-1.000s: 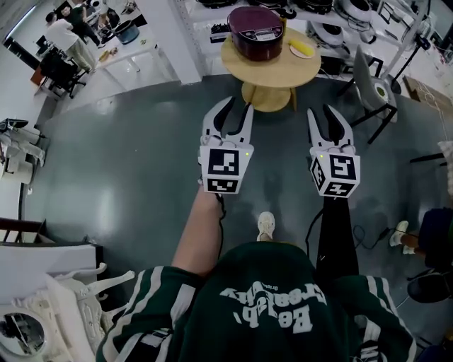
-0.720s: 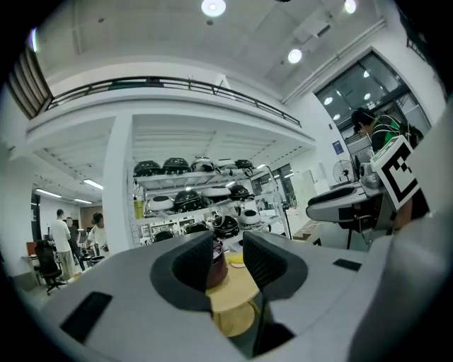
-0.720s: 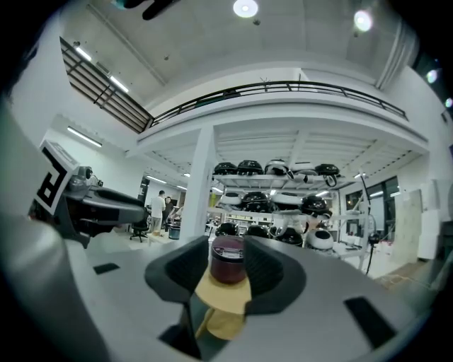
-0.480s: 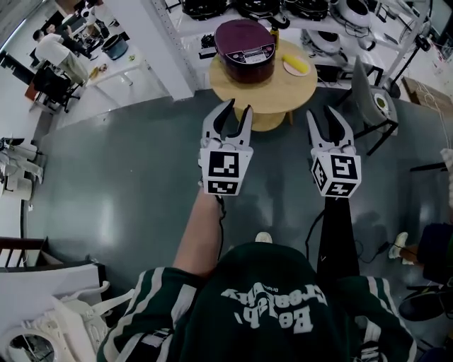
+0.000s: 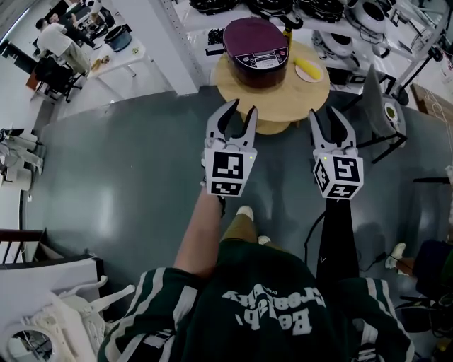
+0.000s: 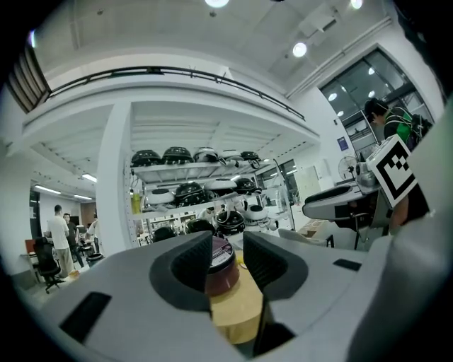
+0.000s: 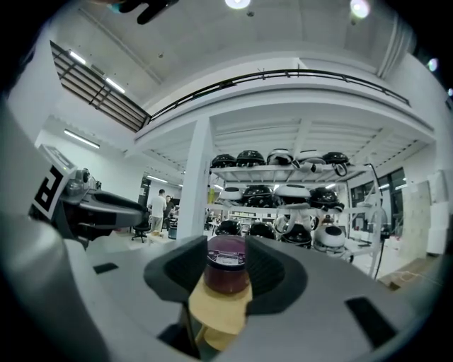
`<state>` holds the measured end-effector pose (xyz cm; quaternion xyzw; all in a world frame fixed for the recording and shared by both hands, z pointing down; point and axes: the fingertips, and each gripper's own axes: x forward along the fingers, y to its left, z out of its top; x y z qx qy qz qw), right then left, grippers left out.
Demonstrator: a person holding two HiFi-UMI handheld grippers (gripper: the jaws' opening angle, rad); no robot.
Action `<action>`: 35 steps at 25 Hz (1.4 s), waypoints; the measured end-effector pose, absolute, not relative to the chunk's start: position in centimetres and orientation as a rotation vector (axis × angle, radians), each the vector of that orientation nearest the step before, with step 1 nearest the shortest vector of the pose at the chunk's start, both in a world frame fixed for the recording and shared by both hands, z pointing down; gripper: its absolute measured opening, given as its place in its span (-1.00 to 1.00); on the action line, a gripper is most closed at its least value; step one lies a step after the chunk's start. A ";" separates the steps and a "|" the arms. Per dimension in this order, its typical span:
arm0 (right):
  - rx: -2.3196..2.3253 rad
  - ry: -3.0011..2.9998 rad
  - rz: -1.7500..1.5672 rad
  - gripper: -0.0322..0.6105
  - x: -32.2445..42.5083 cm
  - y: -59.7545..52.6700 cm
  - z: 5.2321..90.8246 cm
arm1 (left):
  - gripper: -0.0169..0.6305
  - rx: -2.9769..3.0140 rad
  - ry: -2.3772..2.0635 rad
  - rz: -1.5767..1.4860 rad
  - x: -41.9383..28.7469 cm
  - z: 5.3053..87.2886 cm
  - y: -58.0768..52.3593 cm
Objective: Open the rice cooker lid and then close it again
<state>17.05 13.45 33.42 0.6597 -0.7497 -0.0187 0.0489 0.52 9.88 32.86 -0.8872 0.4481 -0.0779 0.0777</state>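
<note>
A maroon rice cooker (image 5: 256, 42) with its lid down stands on a round wooden table (image 5: 272, 88) at the top of the head view. Both grippers are held level over the grey floor, short of the table's near edge. My left gripper (image 5: 243, 109) is open, with nothing between its jaws. My right gripper (image 5: 327, 113) is open too and holds nothing. In the left gripper view the cooker (image 6: 221, 263) shows far off through the gap of the left gripper (image 6: 228, 247). The right gripper view frames the cooker (image 7: 226, 272) between the jaws of the right gripper (image 7: 226, 258).
A yellow object on a small plate (image 5: 306, 68) lies on the table right of the cooker. Shelves with several rice cookers (image 5: 333, 10) stand behind. A chair (image 5: 373, 88) is at the right, a white pillar (image 5: 180, 42) at the left. People sit at desks (image 5: 67, 42) far left.
The table and cooker have drawn nearer and lower in the head view as the person walked forward. Both grippers moved with the body, holding the same pose and gap.
</note>
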 end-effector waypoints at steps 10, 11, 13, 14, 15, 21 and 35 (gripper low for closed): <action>2.038 -2.274 -0.091 -0.34 16.7 2.1 33.8 | -0.55 -2.675 1.298 -0.186 0.7 33.2 -2.3; 2.043 -2.268 -0.084 -0.34 16.8 0.8 33.8 | -0.54 -2.678 1.283 -0.195 0.9 33.2 -3.5; 2.056 -2.253 -0.083 -0.33 16.9 -1.7 33.5 | -0.53 -2.678 1.259 -0.215 1.0 33.0 -6.0; 2.066 -2.247 -0.087 -0.34 17.0 -3.0 33.2 | -0.53 -2.676 1.251 -0.218 1.1 32.8 -7.3; 2.075 -2.244 -0.091 -0.34 17.1 -4.3 32.8 | -0.53 -2.674 1.245 -0.218 1.1 32.6 -8.5; 2.083 -2.233 -0.107 -0.33 16.9 -11.5 32.0 | -0.53 -2.681 1.197 -0.214 1.2 31.9 -15.6; 2.147 -2.179 -0.137 -0.33 17.0 -21.7 32.0 | -0.51 -2.733 1.150 -0.173 1.8 33.5 -26.7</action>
